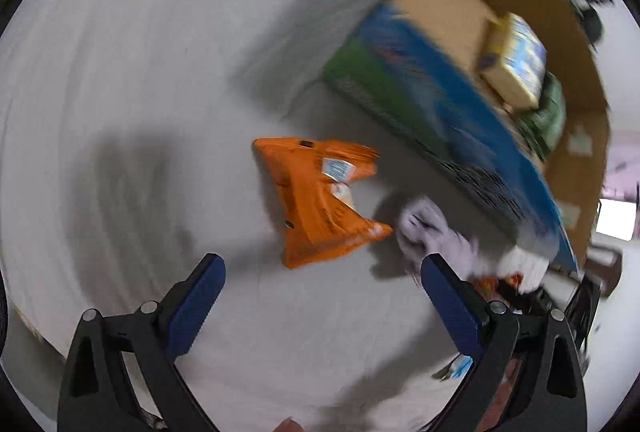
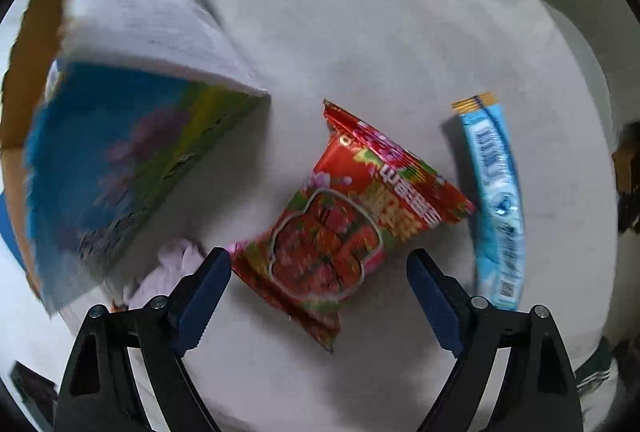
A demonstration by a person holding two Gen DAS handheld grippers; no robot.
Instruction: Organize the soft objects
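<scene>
In the left wrist view an orange snack packet [image 1: 320, 198] lies on the white cloth just ahead of my open, empty left gripper [image 1: 322, 266]. In the right wrist view a red snack packet [image 2: 348, 220] lies flat, its near end between the fingers of my open right gripper [image 2: 319, 262]. A long light-blue packet [image 2: 496, 200] lies to its right. A cardboard box with blue and green printed sides [image 1: 432, 100] [image 2: 120, 160] stands on the cloth and holds a yellow packet [image 1: 514, 60] and a green one [image 1: 546, 112].
A gloved hand [image 1: 436, 236] shows between the left gripper's right finger and the box; it also shows at the lower left of the right wrist view [image 2: 168, 268]. White cloth [image 1: 140, 72] covers the table. Both views are motion-blurred.
</scene>
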